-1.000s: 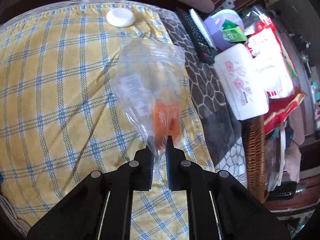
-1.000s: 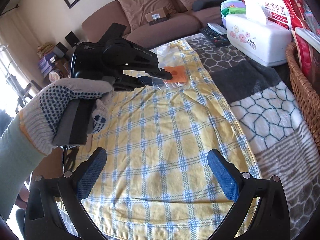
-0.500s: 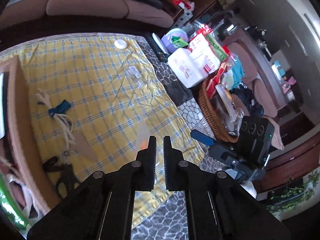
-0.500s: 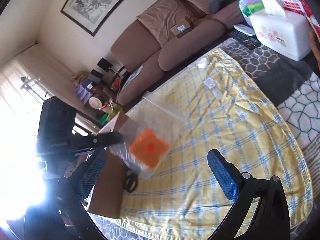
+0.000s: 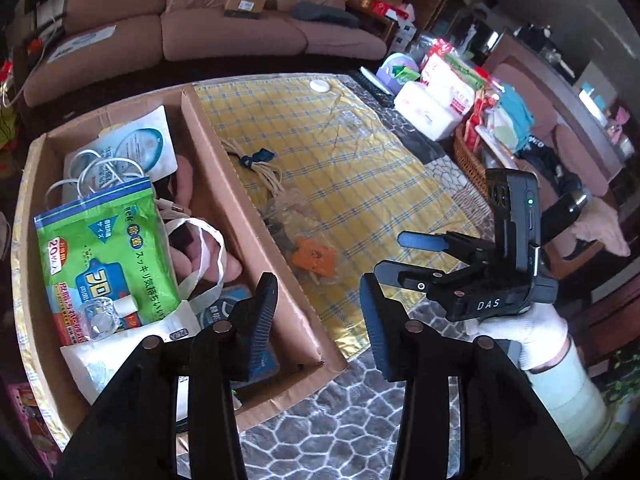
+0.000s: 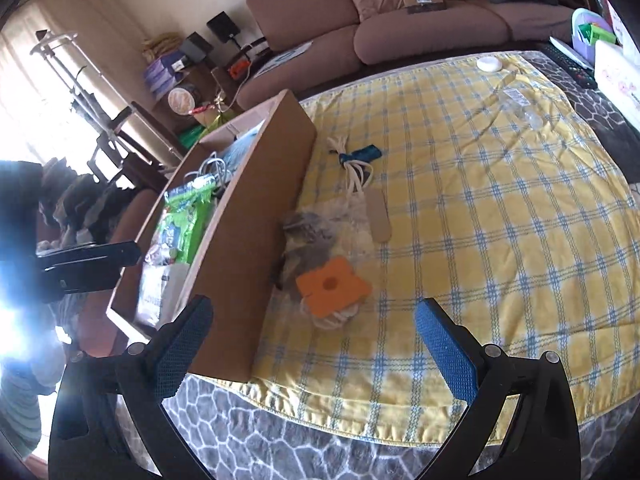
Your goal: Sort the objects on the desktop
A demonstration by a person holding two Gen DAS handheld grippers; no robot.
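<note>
Brown sofa behind, yellow checked cloth (image 6: 480,208) spread over the worktop. Clear bag with an orange card (image 6: 332,284) lying on the cloth, touching the outer wall of the cardboard box (image 6: 244,240), ahead of the right tongs (image 6: 316,344) and between their lines. Right tongs spread wide, gripping nothing. Left tongs (image 5: 316,320) above the box wall, jaws opening, nothing between them; bag beyond the tips, apart.

Yellow-and-blue checked cloth (image 6: 480,208), orange winder (image 6: 332,285), brown cardboard box (image 6: 244,240)
</note>
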